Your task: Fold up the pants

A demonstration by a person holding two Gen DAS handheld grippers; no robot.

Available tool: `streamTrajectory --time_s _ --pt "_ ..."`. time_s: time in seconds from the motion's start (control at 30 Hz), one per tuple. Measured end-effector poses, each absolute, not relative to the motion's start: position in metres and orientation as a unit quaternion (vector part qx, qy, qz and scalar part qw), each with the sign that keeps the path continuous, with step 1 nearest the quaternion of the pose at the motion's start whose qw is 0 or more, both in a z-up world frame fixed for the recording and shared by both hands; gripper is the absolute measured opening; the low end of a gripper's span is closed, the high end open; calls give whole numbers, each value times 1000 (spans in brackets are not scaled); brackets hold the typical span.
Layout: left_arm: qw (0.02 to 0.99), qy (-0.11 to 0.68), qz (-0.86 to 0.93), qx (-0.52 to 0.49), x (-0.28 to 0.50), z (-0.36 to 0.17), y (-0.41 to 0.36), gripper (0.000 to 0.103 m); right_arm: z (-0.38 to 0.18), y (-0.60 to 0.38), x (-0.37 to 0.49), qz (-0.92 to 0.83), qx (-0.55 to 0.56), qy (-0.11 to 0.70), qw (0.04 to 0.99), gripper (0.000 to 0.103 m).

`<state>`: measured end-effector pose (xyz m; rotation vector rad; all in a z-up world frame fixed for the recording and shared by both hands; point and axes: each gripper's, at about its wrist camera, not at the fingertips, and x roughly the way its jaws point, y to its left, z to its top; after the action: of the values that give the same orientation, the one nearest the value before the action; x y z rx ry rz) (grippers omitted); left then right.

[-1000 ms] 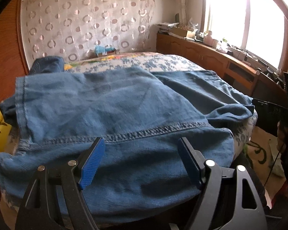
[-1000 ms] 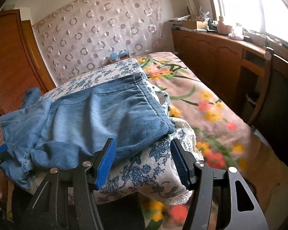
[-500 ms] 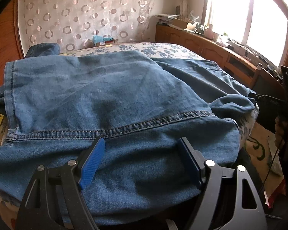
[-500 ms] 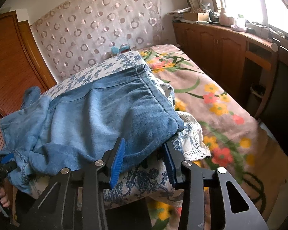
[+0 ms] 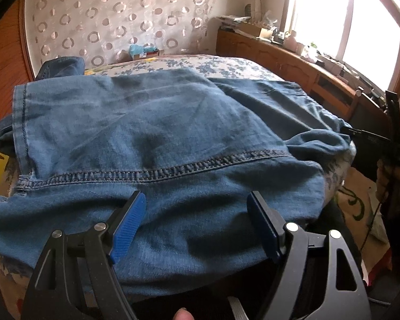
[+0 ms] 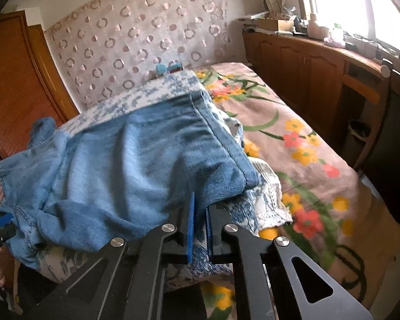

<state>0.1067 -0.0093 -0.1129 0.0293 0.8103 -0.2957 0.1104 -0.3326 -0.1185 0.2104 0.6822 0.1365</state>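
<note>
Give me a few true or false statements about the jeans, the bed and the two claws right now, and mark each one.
1. The right claw is shut on fabric at the near edge of the jeans. True; its jaws have just been closing.
2. The left claw grips the jeans. False: it is open, its pads apart over the denim.
3. The jeans are black. False: blue denim.
4. A floral bedspread lies to the right of the jeans. True.
</note>
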Motion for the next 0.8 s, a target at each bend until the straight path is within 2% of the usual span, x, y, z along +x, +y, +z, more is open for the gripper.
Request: streamTrajectory --time_s 0.33,0.53,0.8 --pt "928 351 -122 23 96 -66 9 79 -49 -288 96 144 59 261 953 3" --pt "944 312 -99 21 85 -34 35 79 -2 -231 86 219 23 211 952 2" --pt "954 290 -69 13 71 -22 70 79 66 -137 54 345 -29 141 927 2"
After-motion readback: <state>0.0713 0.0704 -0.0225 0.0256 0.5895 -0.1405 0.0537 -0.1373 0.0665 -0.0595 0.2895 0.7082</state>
